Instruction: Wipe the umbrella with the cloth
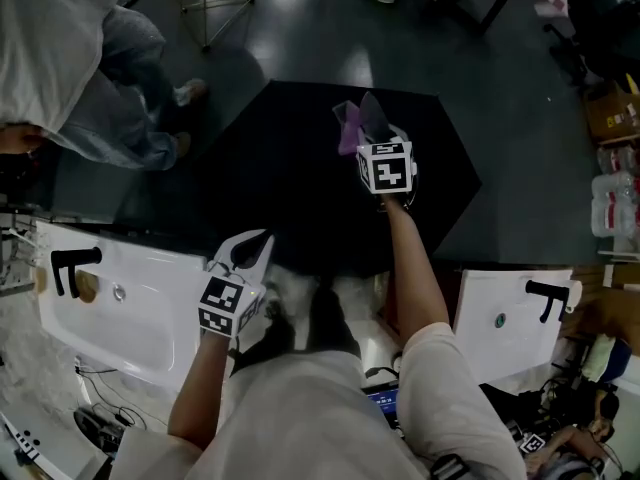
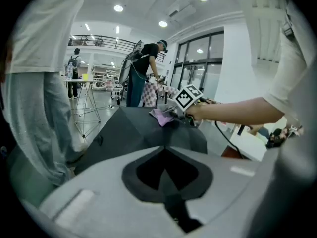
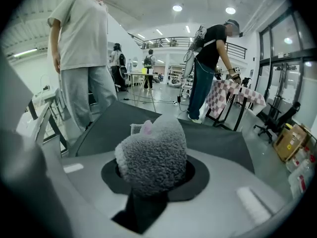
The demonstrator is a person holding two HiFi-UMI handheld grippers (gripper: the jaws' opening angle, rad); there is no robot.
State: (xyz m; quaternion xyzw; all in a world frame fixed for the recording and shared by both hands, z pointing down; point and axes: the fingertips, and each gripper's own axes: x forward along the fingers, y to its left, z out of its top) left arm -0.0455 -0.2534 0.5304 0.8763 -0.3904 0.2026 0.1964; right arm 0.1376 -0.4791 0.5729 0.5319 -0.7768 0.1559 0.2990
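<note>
An open black umbrella [image 1: 290, 168] lies spread in the middle of the head view. My right gripper [image 1: 368, 133] is over its far part, shut on a fluffy grey and pink cloth [image 1: 350, 126] that rests on the canopy. In the right gripper view the cloth [image 3: 153, 155] bulges out between the jaws of the right gripper [image 3: 153, 170], with the umbrella [image 3: 218, 138] beyond. My left gripper [image 1: 252, 250] sits at the canopy's near edge and looks shut on the black fabric. In the left gripper view, beyond the left gripper [image 2: 166, 175], are the umbrella [image 2: 131, 133], the cloth [image 2: 161, 116] and the right gripper [image 2: 179, 111].
White basins with black taps stand at the near left [image 1: 130, 308] and near right [image 1: 510, 318]. A person in light clothes [image 1: 90, 68] stands just left of the umbrella. Another person [image 3: 208, 68] bends over a checked table behind. A cardboard box [image 1: 610, 113] sits far right.
</note>
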